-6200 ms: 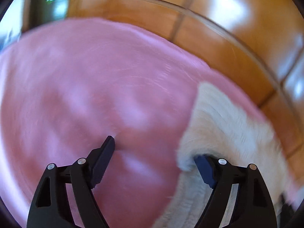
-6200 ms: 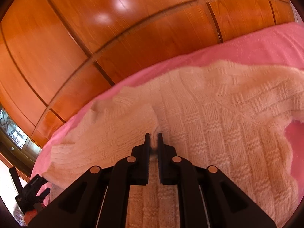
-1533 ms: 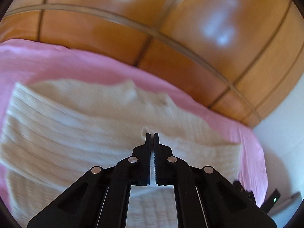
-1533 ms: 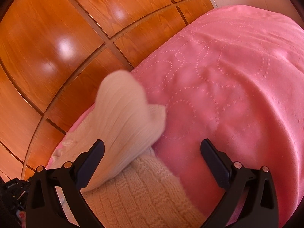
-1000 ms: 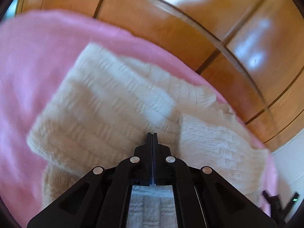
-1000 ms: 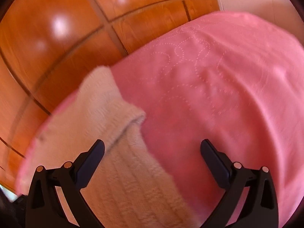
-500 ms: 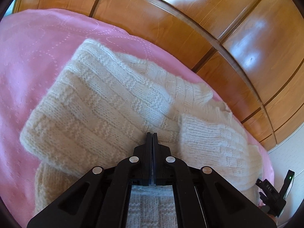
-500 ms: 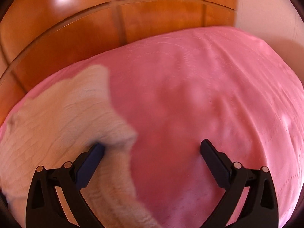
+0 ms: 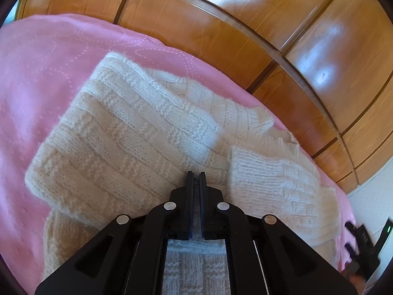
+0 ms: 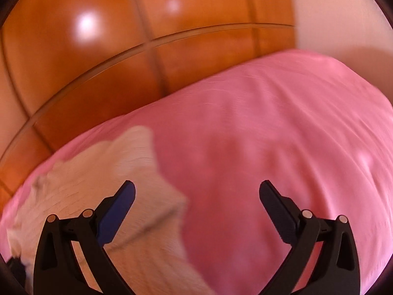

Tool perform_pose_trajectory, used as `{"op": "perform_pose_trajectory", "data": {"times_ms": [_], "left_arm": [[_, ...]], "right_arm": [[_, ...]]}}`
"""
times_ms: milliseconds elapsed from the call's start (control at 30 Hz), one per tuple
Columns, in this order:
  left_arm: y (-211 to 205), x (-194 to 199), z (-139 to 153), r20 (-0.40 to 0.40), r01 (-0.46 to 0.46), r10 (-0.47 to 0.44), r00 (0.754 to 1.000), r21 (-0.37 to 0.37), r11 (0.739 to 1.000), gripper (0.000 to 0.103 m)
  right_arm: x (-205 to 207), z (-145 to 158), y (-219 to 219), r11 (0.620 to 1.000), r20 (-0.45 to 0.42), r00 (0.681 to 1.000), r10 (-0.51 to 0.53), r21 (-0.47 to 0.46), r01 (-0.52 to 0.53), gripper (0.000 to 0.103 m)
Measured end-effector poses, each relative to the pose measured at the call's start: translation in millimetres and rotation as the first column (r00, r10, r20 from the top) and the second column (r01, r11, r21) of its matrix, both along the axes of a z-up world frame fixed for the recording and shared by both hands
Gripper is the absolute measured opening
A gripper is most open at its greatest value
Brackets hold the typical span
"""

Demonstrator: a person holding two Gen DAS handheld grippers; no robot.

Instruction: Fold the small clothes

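A cream knitted sweater lies partly folded on a pink quilted bedspread, one sleeve cuff folded over its right side. My left gripper is shut on a fold of the sweater near its middle. In the right wrist view the sweater shows blurred at the lower left. My right gripper is open and empty above the bedspread, its left finger over the sweater's edge.
A glossy wooden panelled headboard runs behind the bed; it also shows in the right wrist view. A black device with a green light sits at the bed's right edge. A pale wall is at the right.
My left gripper stays shut on the sweater, almost still. My right gripper, open, has swung right and away from the sweater, with more bedspread now in view.
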State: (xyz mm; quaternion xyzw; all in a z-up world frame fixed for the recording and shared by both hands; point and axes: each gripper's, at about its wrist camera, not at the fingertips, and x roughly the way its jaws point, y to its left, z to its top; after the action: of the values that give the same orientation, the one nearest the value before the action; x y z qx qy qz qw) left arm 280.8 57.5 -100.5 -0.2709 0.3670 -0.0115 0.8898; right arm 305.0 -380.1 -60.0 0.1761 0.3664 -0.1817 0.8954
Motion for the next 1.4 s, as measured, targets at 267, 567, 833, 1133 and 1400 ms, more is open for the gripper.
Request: {"op": "perform_pose_trajectory", "data": {"times_ms": [267, 567, 833, 1133, 1400], "left_arm": [[0.6, 1.2, -1.2, 0.003, 0.003, -0.003, 1.000, -0.007, 1.000, 0.002], [1.4, 0.6, -0.7, 0.007, 0.004, -0.004, 1.000, -0.004, 1.000, 0.002], [1.3, 0.9, -0.1, 0.011, 0.005, -0.005, 1.000, -0.009, 1.000, 0.002], [1.5, 3.1, -2.6, 0.017, 0.006, -0.005, 1.000, -0.026, 1.000, 0.002], [4.8, 6.0, -4.9, 0.022, 0.007, -0.006, 1.000, -0.054, 0.999, 0.002]], "right_arm": [[30.0, -38.7, -15.9, 0.993, -0.191, 0.976, -0.103, 0.030, 0.111, 0.101], [15.9, -11.9, -1.5, 0.995, -0.112, 0.989, -0.098, -0.035, 0.094, 0.101], [72.9, -24.1, 7.0, 0.999, -0.173, 0.985, 0.008, -0.031, -0.013, 0.101], [71.2, -40.7, -14.7, 0.993, -0.194, 0.974, -0.120, -0.010, 0.120, 0.101], [19.8, -20.6, -12.0, 0.991, -0.110, 0.991, -0.077, 0.099, 0.088, 0.101]]}}
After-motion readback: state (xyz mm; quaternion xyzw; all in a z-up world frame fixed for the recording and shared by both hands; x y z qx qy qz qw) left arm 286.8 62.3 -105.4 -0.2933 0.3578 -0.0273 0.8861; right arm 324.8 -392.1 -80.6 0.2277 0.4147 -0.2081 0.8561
